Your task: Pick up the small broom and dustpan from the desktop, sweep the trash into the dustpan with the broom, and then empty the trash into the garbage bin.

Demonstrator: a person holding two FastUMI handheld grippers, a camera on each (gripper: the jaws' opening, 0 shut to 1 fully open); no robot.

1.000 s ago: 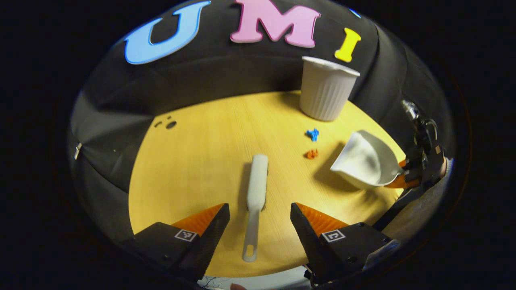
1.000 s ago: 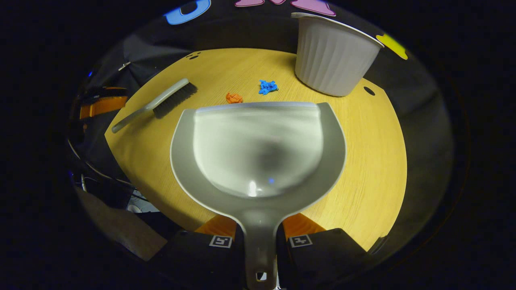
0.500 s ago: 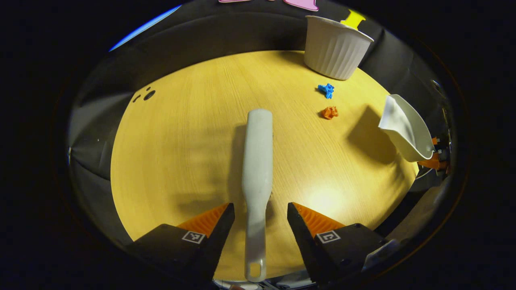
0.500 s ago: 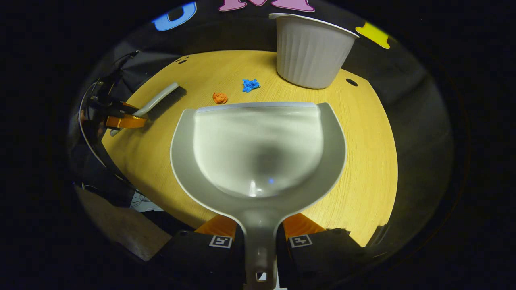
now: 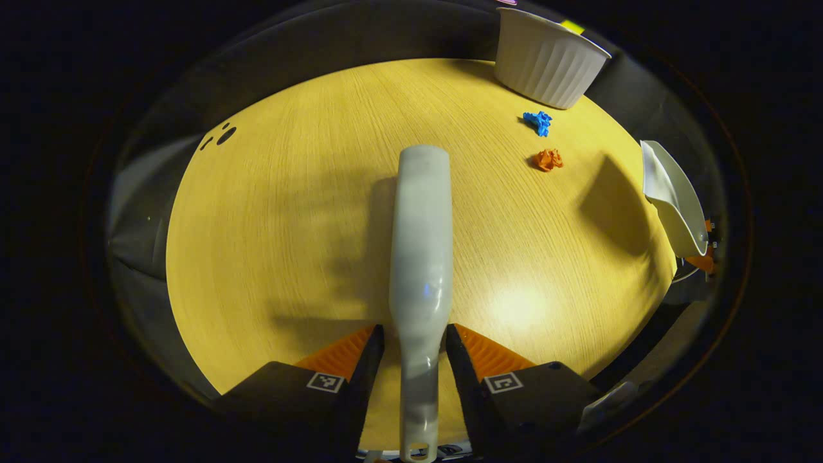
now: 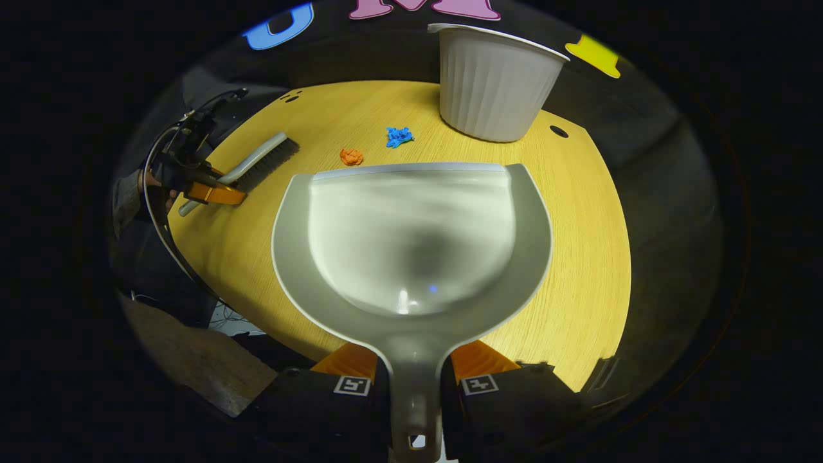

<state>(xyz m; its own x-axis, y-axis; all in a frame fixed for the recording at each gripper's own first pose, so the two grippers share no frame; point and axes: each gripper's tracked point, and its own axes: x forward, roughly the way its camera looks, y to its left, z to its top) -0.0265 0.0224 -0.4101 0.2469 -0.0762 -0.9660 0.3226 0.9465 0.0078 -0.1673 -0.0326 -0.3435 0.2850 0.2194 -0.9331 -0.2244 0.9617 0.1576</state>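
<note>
The pale grey broom (image 5: 421, 244) lies on the wooden desktop (image 5: 289, 225), pointing away from me. My left gripper (image 5: 415, 329) has both fingers pressed on its handle. In the right gripper view the same broom (image 6: 260, 164) lies at the left, bristles down, with the left gripper (image 6: 215, 193) at its handle. My right gripper (image 6: 415, 360) is shut on the handle of the grey dustpan (image 6: 411, 238), which it holds above the desk. An orange paper scrap (image 6: 351, 156) and a blue one (image 6: 398, 136) lie just beyond the pan's lip. The dustpan (image 5: 672, 196) hangs at the far right of the left gripper view.
A white ribbed garbage bin (image 6: 492, 87) stands at the back of the desk, behind the scraps. A person's hand and cables sit at the desk's left edge. Small dark holes mark the back left and back right of the desktop.
My left gripper has moved forward and down over the broom handle, and its fingers have closed in on it. The right gripper and dustpan have hardly moved.
</note>
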